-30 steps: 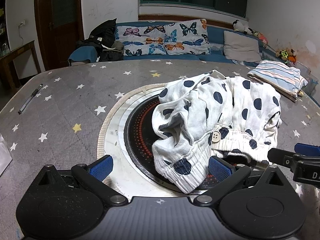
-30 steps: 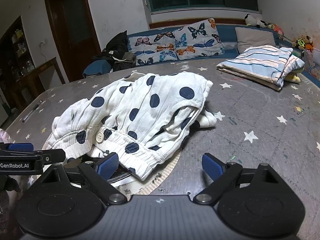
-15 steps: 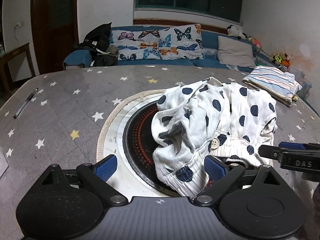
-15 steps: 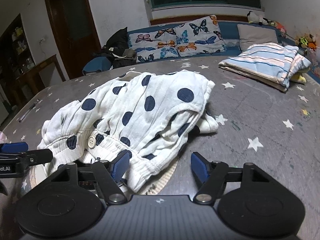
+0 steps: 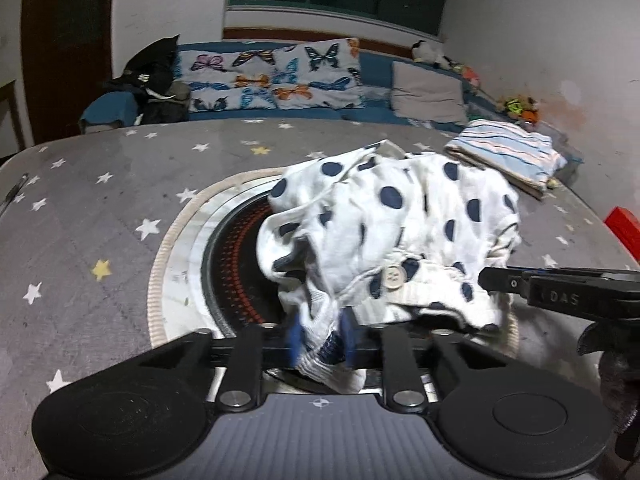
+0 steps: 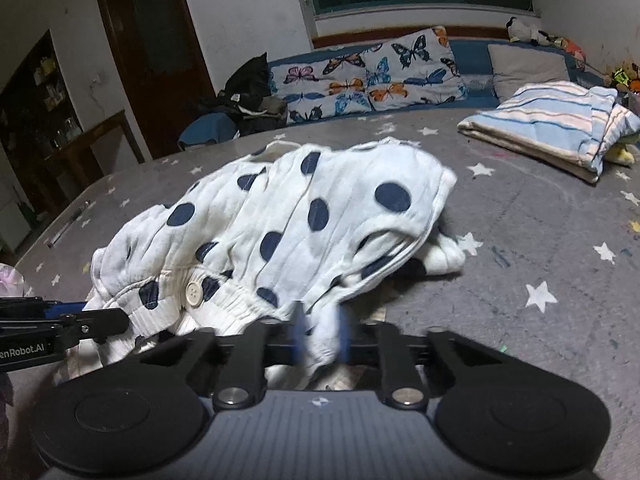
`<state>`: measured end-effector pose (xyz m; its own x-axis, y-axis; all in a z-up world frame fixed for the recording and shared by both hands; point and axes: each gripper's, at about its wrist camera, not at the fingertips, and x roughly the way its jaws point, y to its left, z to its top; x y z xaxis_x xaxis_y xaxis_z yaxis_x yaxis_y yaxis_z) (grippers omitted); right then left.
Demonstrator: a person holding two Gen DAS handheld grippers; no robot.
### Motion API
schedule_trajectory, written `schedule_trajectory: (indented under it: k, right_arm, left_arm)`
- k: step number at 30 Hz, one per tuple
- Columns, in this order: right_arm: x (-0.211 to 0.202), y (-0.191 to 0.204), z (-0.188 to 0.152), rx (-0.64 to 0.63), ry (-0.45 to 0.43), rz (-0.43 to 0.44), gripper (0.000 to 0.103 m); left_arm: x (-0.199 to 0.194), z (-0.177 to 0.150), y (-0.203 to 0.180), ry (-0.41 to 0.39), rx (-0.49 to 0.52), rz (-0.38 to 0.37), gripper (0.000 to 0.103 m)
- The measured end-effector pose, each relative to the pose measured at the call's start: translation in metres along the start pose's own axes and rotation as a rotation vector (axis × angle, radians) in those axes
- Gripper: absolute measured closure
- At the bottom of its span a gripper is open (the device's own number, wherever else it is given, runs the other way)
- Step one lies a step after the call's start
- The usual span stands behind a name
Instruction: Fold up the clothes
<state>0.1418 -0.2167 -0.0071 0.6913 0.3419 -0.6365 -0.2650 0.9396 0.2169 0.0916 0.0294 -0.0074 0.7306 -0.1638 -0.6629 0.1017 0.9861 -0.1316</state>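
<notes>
A crumpled white garment with navy polka dots [image 5: 404,232] [image 6: 304,216] lies on the grey star-print table, partly over a round black hotplate [image 5: 236,264]. It has a ribbed waistband with a white button [image 5: 394,278] [image 6: 195,291]. My left gripper [image 5: 320,338] is shut on the waistband's left end. My right gripper [image 6: 322,338] is shut on the waistband's right end. Each gripper shows at the edge of the other's view: the right gripper [image 5: 560,292] and the left gripper [image 6: 60,328].
A folded striped cloth [image 5: 508,152] [image 6: 560,124] lies at the table's far right. A pen [image 6: 68,224] lies near the left edge. A sofa with butterfly cushions [image 6: 372,76] and a black bag [image 5: 154,72] stands behind. A red object [image 5: 624,228] is at the right edge.
Both grippers have gone from open to shut, each pinching an end of the polka-dot garment's waistband. The cloth near the fingers has bunched up slightly.
</notes>
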Motion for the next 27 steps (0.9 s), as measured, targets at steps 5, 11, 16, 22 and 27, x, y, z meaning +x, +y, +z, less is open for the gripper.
schedule_trajectory:
  k: [5,11,16,22,27]
  right_arm:
    - [-0.021,-0.005,0.002,0.019,-0.038,0.042,0.099]
    - [-0.062,-0.009,0.003,-0.005,-0.073,0.112,0.099]
    - [-0.099,-0.012,-0.008,-0.02,-0.076,0.164,0.099]
    - [-0.138,-0.016,-0.029,-0.033,-0.049,0.215,0.099]
    - [-0.16,-0.017,-0.05,-0.055,0.015,0.254,0.099]
  left_arm:
    - [-0.016,0.003,-0.001,-0.021,0.004,-0.043,0.093]
    - [-0.047,0.001,-0.003,-0.034,0.041,-0.096,0.094]
    - [-0.073,-0.014,-0.012,-0.02,0.1,-0.143,0.094]
    - [-0.105,-0.04,-0.025,0.015,0.131,-0.225,0.094]
    - [-0.129,-0.061,-0.035,0.053,0.188,-0.301,0.094]
